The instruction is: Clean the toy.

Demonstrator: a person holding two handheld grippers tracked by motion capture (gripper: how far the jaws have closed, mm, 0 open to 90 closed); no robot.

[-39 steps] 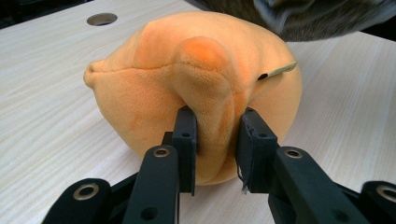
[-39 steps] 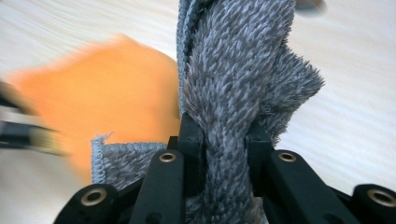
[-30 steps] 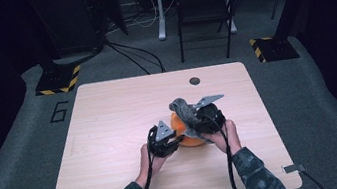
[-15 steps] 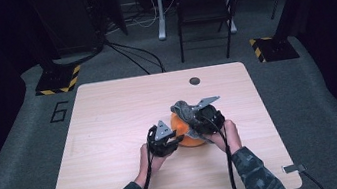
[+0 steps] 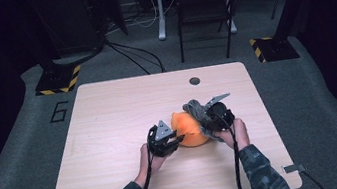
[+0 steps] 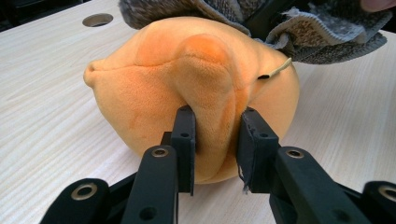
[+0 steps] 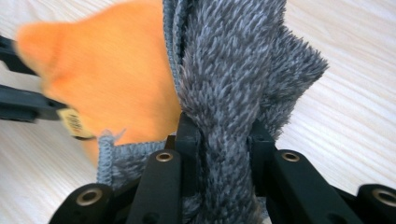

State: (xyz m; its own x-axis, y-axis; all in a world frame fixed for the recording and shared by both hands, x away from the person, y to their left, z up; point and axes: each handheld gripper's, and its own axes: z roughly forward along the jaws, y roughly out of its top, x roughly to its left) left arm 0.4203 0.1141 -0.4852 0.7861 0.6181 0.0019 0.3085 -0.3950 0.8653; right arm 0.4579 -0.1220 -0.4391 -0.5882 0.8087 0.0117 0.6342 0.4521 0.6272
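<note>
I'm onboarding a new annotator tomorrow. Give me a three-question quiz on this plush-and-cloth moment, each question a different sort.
1. True or false: the left gripper pinches a fold of the orange plush.
2. What do the right gripper's jaws hold? A) a cable B) the grey fuzzy cloth C) nothing
3. Fill in: the plush rests on the wooden ____.

Key: 1 true; 2 B; 3 table.
</note>
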